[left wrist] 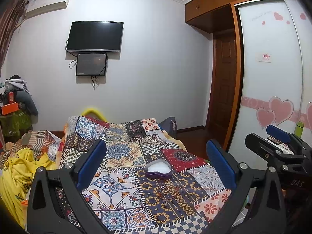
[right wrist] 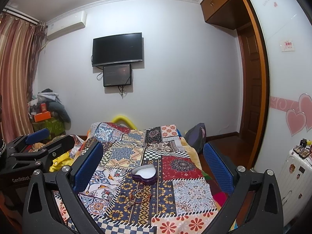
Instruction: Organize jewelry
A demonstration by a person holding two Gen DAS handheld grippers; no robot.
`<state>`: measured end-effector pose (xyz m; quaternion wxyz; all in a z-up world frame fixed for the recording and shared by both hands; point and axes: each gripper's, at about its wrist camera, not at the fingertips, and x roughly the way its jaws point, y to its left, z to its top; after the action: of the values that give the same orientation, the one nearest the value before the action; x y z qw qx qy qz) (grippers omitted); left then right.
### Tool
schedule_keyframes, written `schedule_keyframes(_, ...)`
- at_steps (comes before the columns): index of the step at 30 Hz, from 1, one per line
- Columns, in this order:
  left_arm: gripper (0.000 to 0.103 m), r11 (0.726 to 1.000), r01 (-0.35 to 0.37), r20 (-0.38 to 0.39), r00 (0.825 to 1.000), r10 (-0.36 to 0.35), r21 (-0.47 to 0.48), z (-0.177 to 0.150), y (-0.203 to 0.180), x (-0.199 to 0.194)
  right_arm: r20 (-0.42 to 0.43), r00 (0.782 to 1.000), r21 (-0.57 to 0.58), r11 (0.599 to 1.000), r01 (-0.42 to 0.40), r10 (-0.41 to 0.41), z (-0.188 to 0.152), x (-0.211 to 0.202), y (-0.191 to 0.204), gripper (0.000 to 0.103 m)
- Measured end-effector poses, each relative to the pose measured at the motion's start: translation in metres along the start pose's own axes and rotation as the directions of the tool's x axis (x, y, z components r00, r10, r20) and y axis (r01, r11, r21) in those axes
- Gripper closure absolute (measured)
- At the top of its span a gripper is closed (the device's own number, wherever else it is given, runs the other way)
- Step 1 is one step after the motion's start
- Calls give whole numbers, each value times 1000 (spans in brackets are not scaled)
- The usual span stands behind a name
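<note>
nothing picked up yet: left gripper [left wrist: 156, 163] and right gripper [right wrist: 153, 165] hover spread wide, empty. next, pinch one piece from the jewelry pile [right wrist: 139, 195] (tangled, tiny) for the heart box [right wrist: 144, 174].

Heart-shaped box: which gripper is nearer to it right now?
Neither clearly. The left gripper and right gripper both hang open, short of the heart-shaped box on the quilt, with the loose jewelry between; the left sits slightly left, the right slightly right.

Patterned cloth bedspread [left wrist: 120, 156], glossy heart-shaped box [left wrist: 158, 169]
</note>
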<state>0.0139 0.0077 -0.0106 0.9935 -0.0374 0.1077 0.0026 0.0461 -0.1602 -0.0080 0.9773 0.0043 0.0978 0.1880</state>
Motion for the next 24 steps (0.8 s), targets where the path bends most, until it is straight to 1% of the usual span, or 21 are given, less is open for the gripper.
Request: schedule_keyframes(24,0,1000,7,-4,1000,-7,-1,-1,-5,2,-2,1000,10,1000,-1,1,-1,1,-5,1)
